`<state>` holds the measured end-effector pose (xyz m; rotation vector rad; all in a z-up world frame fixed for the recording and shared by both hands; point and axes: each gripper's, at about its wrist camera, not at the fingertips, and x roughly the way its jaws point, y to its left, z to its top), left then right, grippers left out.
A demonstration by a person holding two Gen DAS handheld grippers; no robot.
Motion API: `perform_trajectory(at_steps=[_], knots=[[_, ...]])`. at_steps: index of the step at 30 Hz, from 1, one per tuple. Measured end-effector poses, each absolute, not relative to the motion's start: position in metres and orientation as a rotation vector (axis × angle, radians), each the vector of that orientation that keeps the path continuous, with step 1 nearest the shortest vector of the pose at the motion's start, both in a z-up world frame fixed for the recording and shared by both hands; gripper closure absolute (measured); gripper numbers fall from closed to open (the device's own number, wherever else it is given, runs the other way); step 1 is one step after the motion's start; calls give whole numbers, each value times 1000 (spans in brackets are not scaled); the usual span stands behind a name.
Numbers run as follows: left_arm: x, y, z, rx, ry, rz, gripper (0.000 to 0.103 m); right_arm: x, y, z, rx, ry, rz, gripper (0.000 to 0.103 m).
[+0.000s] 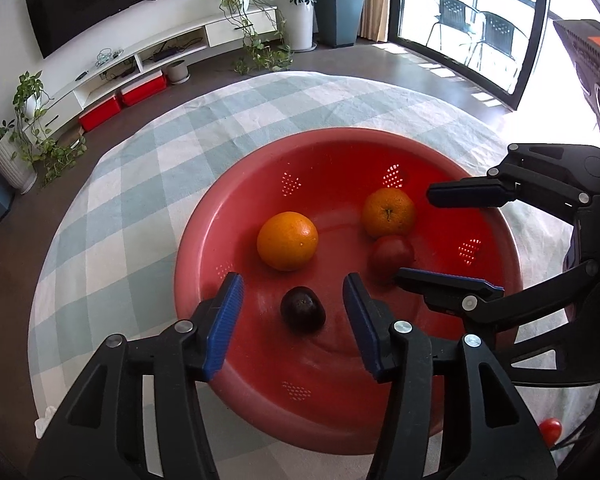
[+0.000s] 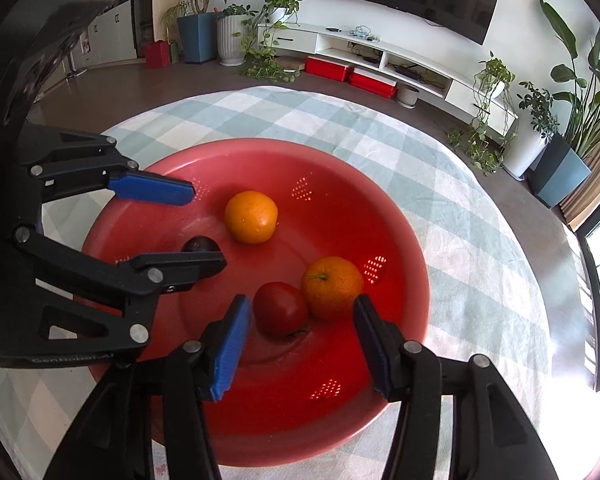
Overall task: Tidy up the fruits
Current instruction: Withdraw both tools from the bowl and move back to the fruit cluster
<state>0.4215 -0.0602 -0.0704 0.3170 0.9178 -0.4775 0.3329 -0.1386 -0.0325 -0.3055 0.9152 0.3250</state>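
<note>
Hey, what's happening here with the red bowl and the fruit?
A person is sorting fruit with two hand-held grippers over a red colander bowl on a checked tablecloth. Four fruits lie inside: two oranges, a red apple and a dark plum. The left gripper hangs over the plum, the right gripper over the apple; both jaws stand open, gripping nothing. A small red fruit is outside the bowl.

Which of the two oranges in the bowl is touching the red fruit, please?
The orange with its stem showing, between the right gripper's fingers; it rests against the red fruit. The other orange lies apart.
</note>
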Motion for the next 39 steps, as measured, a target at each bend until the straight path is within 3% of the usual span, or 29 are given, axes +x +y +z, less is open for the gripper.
perform_trajectory(at_steps=[2,4,9,18,28,39], knots=[[416,-55,-62,300,898,-475,44,328,-138,-30,-316,899,319,43],[408,-48,-51,265,871,-476,28,323,-138,-26,-316,884,323,43],[377,-29,-21,196,791,-475,3,304,-146,-6,-264,823,321,35],[295,9,-12,82,755,-479,0,237,-188,29,-67,703,314,21],[200,15,-45,8,802,-520,0,142,-205,10,37,705,303,21],[138,-4,-77,26,852,-564,0,94,-190,-32,44,808,310,24]])
